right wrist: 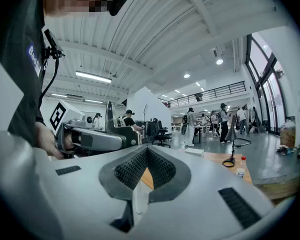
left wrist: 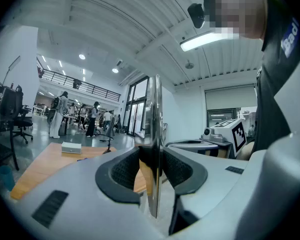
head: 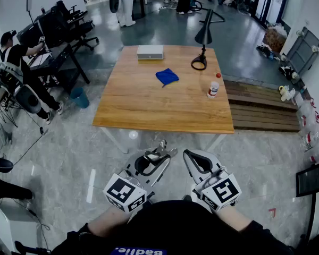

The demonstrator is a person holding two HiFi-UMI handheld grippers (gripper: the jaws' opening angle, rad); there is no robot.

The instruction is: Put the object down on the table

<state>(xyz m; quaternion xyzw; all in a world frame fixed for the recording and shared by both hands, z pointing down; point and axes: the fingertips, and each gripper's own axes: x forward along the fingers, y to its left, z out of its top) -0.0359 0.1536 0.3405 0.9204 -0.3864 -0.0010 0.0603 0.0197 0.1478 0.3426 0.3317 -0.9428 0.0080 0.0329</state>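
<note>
A shiny flat metal tool [left wrist: 154, 134] stands edge-on between the pads of my left gripper [left wrist: 152, 156], which is shut on it. In the head view the metal tool [head: 160, 151] sticks out past the tips of the left gripper [head: 155, 158], held low in front of my body, short of the wooden table [head: 143, 110]. My right gripper [head: 194, 155] hangs beside it at the same height. Its pads [right wrist: 160, 169] meet in a closed V with nothing between them, so the right gripper [right wrist: 146, 151] is shut and empty.
On the table lie a blue cloth [head: 166, 76], a white box [head: 150, 51], a black desk lamp [head: 202, 41] and a small bottle [head: 213, 89] with a red cap. Wooden steps [head: 260, 108] adjoin the right side. A seated person [head: 21, 62] and office chairs are at the left.
</note>
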